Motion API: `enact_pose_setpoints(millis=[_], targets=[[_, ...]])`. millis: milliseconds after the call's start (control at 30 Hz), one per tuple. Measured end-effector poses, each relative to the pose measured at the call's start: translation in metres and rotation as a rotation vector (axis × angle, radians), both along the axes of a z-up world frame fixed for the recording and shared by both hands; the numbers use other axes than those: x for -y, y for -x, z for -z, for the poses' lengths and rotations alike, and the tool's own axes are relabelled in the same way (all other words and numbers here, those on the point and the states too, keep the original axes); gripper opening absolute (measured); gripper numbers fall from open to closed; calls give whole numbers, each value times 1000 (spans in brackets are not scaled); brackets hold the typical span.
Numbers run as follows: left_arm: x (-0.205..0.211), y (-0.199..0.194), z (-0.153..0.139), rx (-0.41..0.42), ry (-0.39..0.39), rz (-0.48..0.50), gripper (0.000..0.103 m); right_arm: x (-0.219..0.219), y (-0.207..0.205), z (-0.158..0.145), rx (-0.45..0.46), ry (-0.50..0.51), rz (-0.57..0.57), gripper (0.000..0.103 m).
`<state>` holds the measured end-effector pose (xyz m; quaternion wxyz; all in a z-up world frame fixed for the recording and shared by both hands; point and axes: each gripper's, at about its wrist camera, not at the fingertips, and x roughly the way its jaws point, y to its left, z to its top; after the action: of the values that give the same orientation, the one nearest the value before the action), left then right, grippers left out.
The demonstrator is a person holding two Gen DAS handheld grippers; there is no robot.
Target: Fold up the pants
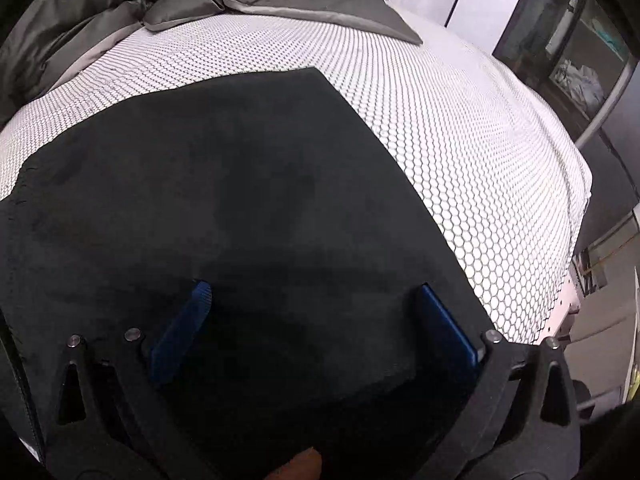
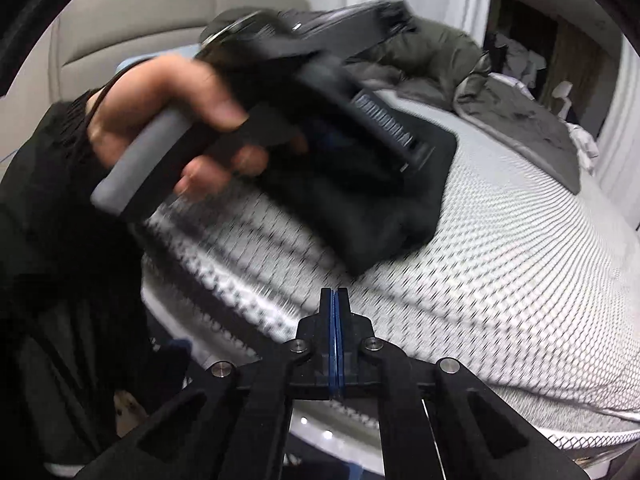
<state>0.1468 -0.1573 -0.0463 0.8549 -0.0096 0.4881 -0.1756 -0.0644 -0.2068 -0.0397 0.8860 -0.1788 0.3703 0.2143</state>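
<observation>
While the pants [image 1: 224,200] lie folded compact under the spread, empty left gripper [image 1: 316,300] on the bed [image 1: 460,140], right gripper [image 2: 335,300] clamped empty beside, only final tidying seems left.

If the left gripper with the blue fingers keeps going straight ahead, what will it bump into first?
Most likely the black pants. The open left gripper points down at that dark cloth spread on the honeycomb-patterned bed cover, with nothing else in between, though how far off it is remains unclear.
</observation>
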Motion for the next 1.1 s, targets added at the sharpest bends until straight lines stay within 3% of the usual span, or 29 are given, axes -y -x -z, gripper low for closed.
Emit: enact_pose_setpoints(millis=[133, 233, 400, 500, 667, 800, 933, 967, 1033, 1100], targets=[[-9, 29, -16, 89, 49, 3, 102, 10, 9, -7, 14, -11, 41, 9], [1, 61, -21, 164, 15, 95, 102, 24, 4, -15, 37, -60, 96, 20], [33, 101, 5, 230, -213, 241, 102, 52, -15, -14, 19, -134, 213, 34], [34, 115, 16, 246, -276, 271, 102, 71, -28, -15, 1, -197, 244, 44], [22, 129, 22, 246, -236, 276, 102, 82, -61, -20, -88, -369, 203, 45], [-1, 144, -3, 229, -37, 280, 102, 89, -73, -13, -203, -508, 190, 42], [-24, 124, -33, 241, 107, 195, 102, 92, -56, -4, -268, -610, 164, 41], [-24, 114, -35, 238, 106, 169, 102, 90, -57, -2, -270, -616, 163, 36], [-16, 90, -32, 214, 25, 111, 102, 85, -62, -1, -273, -620, 172, 29], [-9, 70, -20, 168, -51, 64, 102, 80, -70, 5, -302, -638, 167, 16]])
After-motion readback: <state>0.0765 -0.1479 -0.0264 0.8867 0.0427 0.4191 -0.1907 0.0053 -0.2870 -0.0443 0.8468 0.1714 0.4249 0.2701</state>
